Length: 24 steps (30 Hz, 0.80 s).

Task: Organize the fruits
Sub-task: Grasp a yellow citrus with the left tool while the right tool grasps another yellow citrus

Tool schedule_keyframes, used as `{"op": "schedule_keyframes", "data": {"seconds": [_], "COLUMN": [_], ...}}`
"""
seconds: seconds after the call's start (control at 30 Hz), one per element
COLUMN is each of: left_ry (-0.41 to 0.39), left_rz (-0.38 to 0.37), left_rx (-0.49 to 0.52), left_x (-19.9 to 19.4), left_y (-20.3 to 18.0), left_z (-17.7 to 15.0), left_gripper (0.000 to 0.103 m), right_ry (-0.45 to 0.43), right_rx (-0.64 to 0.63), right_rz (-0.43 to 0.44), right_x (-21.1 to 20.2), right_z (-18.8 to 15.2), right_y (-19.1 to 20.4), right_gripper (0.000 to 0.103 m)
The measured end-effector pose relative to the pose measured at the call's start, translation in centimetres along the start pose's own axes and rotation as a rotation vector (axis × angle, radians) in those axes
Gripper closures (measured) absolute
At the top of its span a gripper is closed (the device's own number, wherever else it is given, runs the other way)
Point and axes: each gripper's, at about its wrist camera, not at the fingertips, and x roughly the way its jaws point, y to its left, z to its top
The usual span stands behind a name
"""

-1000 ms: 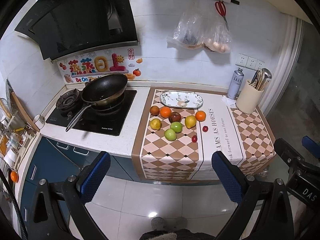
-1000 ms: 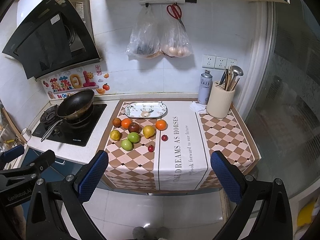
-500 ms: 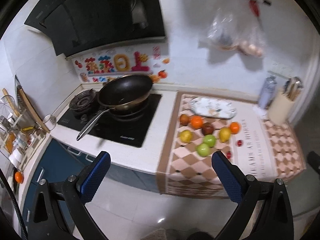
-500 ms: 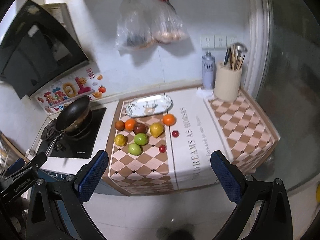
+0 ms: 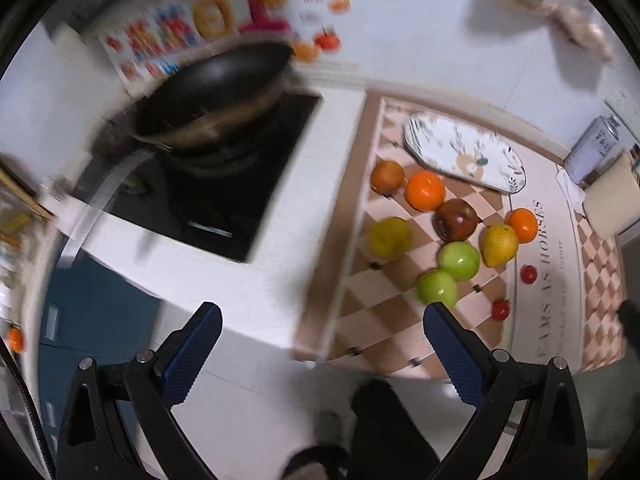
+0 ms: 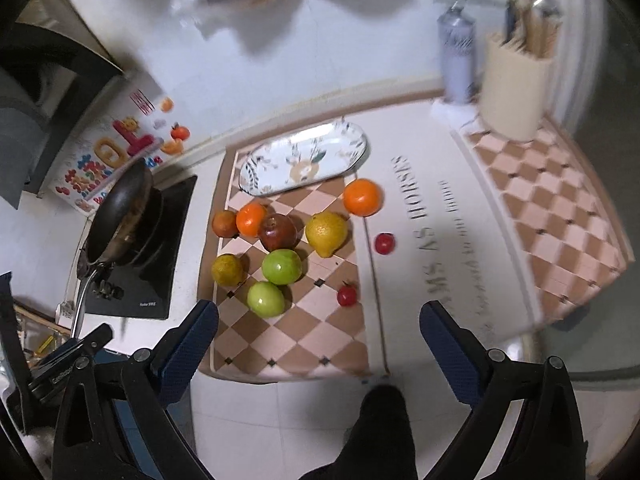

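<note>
Several fruits lie on a checkered mat (image 6: pixel 296 336): two green apples (image 6: pixel 265 299) (image 6: pixel 281 266), a yellow lemon (image 6: pixel 326 233), a dark red fruit (image 6: pixel 279 232), two oranges (image 6: pixel 361 197) (image 6: pixel 251 219), a brown fruit (image 6: pixel 224 223), a yellow-green fruit (image 6: pixel 227 269) and two small red fruits (image 6: pixel 346 295) (image 6: pixel 384 243). An empty oval patterned plate (image 6: pixel 304 158) lies behind them. My right gripper (image 6: pixel 318 344) is open and empty above the counter's front edge. My left gripper (image 5: pixel 320 348) is open and empty, left of the fruits (image 5: pixel 437 288), with the plate (image 5: pixel 464 152) beyond.
A black wok (image 5: pixel 212 88) sits on the stove (image 5: pixel 208 196) to the left. A utensil holder (image 6: pixel 516 88) and a grey can (image 6: pixel 456 56) stand at the back right. Bags hang on the wall. The left gripper shows at the right wrist view's lower left (image 6: pixel 60 364).
Both grippers have moved forward and down toward the counter, so the fruits and plate look much larger. The left view has swung toward the stove side. Both stay open.
</note>
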Motion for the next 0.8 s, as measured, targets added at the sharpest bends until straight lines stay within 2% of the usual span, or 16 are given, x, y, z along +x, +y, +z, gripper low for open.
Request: {"op": "schedule_keyframes", "data": {"seconds": [0.13, 0.23, 0.37, 0.5, 0.57, 0.63, 0.77, 0.8], "left_ry": [0.231, 0.359, 0.446, 0.488, 0.491, 0.486, 0.446, 0.442], "left_rz": [-0.142, -0.184, -0.172, -0.166, -0.183, -0.195, -0.138, -0.132], "left_rx": [-0.146, -0.236, -0.273, -0.281, -0.272, -0.248, -0.145, -0.128], "left_x": [8.3, 13.8, 18.0, 20.3, 20.8, 20.9, 19.8, 19.5], "left_y": [-0.6, -1.1, -2.4, -3.1, -3.6, -4.2, -5.5, -5.6], "left_z": [3.3, 4.7, 5.3, 5.4, 5.4, 5.3, 5.3, 5.1], "left_gripper": [0.022, 0.023, 0.023, 0.023, 0.040, 0.047, 0.047, 0.047], "right_ry": [0.144, 0.208, 0.291, 0.372, 0.389, 0.400, 0.418, 0.424], "right_rx": [-0.035, -0.048, -0.066, -0.084, -0.085, -0.088, -0.087, -0.087], "right_rz": [0.030, 0.032, 0.046, 0.045, 0.049, 0.047, 0.040, 0.047], "right_x": [8.9, 14.2, 20.0, 24.0, 24.9, 25.7, 27.2, 27.5], "right_z": [3.9, 5.7, 7.4, 8.1, 8.4, 8.7, 9.2, 9.2], "right_y": [-0.5, -0.8, -1.2, -1.4, -1.5, -1.4, -1.0, -1.0], "right_gripper": [0.001, 0.001, 0.001, 0.001, 0.002, 0.004, 0.019, 0.027]}}
